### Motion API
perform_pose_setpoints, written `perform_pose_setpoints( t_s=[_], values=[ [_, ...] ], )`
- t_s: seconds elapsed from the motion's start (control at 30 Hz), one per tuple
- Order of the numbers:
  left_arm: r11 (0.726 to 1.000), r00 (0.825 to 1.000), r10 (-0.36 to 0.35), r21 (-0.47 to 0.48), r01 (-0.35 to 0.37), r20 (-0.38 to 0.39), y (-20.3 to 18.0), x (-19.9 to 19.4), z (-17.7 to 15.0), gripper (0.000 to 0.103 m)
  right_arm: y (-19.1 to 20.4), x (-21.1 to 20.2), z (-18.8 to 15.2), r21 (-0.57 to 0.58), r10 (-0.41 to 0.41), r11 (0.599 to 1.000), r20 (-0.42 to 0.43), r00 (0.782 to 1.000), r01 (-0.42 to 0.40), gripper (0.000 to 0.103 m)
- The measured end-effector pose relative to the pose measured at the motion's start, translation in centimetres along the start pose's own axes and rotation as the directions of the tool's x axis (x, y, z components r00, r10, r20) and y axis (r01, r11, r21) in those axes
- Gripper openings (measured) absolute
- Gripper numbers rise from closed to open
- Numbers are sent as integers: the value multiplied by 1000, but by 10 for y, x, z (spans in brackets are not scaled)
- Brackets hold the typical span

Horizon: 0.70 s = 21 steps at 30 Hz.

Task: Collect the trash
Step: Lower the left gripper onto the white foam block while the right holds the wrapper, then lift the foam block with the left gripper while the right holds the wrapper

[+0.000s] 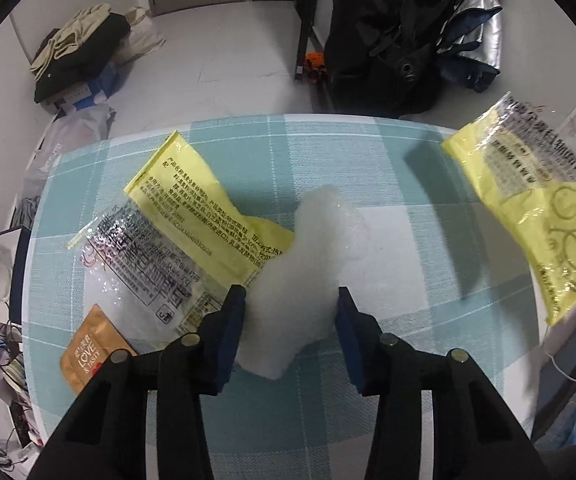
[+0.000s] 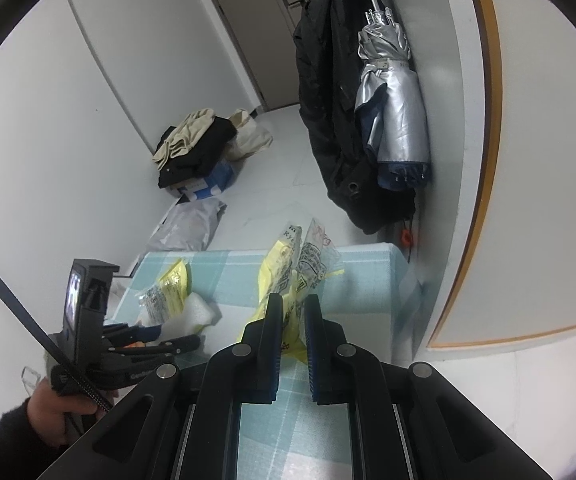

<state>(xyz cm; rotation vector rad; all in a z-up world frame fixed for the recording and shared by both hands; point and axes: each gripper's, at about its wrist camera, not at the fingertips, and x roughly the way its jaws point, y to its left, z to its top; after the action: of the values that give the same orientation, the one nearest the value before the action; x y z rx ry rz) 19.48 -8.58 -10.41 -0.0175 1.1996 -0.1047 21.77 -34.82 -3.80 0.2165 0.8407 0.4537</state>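
Left wrist view: the left gripper (image 1: 292, 320) points down at the table w/ the light blue and white checked cloth (image 1: 408, 240). Between its blue pads (image 1: 231, 320) lies a white, soft-looking crumpled piece of foam or plastic wrap (image 1: 308, 264). Both pads touch its sides, so the jaws are at medium width and appear closed on it. The white piece rests on the cloth and is not lifted. Just left of it lies a flat yellow and clear printed plastic wrapper (image 1: 175, 236), one corner touching or slightly under the white piece. Near the left finger lies a small orange-brown sachet (image 1: 87, 352). At the right edge a second yellow and clear wrapper (image 1: 536, 208) hangs above the table.

Right wrist view: the right gripper (image 2: 292, 320) has its jaws narrow, pinching that second wrapper, which stands up between the pads above the cloth. At lower left a hand (image 2: 59, 408) holds the left gripper's handle, w/ the white piece in front of its fingers.

Step in hand, as judged: picking the white piece, w/ one wrapper already held in the other gripper. Approx. half of the visible trash remains. The next move calls for a firm enough squeeze, since the material looks soft and may slip, then a straight lift w/o dragging the flat wrapper. No bin is visible in either view.
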Motion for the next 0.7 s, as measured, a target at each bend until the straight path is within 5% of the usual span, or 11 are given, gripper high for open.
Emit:
perform_pose_setpoints(
  t_s=[0.33, 0.7],
  values=[
    [991, 992, -129, -31, 129, -9, -3, -10, 1, 38, -3, 4, -1, 17, -25, 1000, -5, 1000, 25, 10],
    [961, 961, -273, -29, 274, 38, -4, -28, 2, 38, -2, 5, -5, 34, -48, 998, -7, 999, 48, 10]
  ],
)
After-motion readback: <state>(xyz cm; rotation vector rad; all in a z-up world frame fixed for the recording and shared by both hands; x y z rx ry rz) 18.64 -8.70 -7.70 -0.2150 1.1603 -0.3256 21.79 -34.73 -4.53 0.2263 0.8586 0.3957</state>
